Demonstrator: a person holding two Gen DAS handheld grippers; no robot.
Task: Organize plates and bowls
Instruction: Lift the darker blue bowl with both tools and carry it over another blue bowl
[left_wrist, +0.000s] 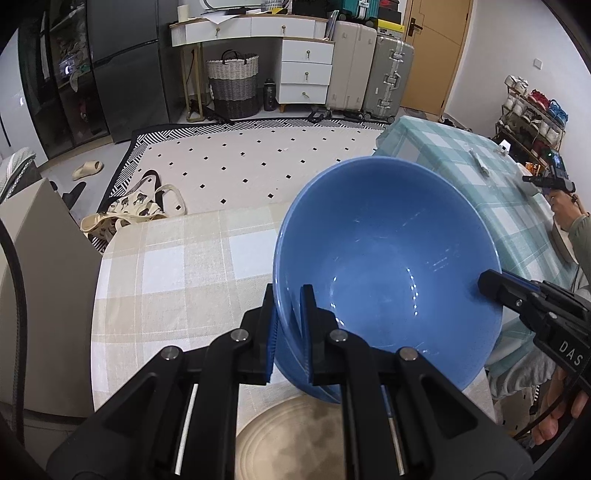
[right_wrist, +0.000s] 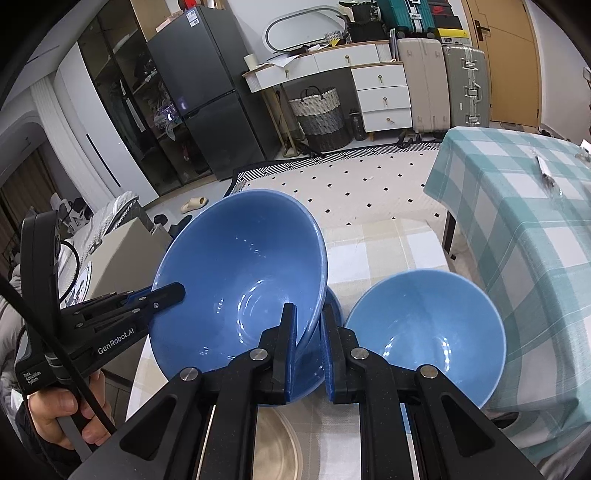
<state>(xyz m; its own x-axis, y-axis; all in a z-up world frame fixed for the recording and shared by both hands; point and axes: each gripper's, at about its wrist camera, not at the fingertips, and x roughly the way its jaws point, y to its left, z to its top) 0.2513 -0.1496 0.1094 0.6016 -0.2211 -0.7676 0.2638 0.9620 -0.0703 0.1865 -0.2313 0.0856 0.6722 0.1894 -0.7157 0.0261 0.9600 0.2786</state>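
Observation:
A large blue bowl (left_wrist: 388, 266) hangs tilted above the beige checked table (left_wrist: 166, 266), held at two sides of its rim. My left gripper (left_wrist: 290, 291) is shut on the near left part of the rim. My right gripper (right_wrist: 308, 308) is shut on the opposite side of the same bowl (right_wrist: 236, 288), and its finger (left_wrist: 489, 284) shows on the rim in the left wrist view. A lighter blue bowl (right_wrist: 424, 332) stands upright on the table just right of the held one. A beige plate (left_wrist: 295, 443) lies under the held bowl.
A table with a teal checked cloth (right_wrist: 517, 221) stands close on the right. Another person's hand holds a dark device (left_wrist: 554, 177) over it. Beyond lie a patterned rug (left_wrist: 258, 162), a tote bag (left_wrist: 136, 206), a white dresser, suitcases and a dark fridge.

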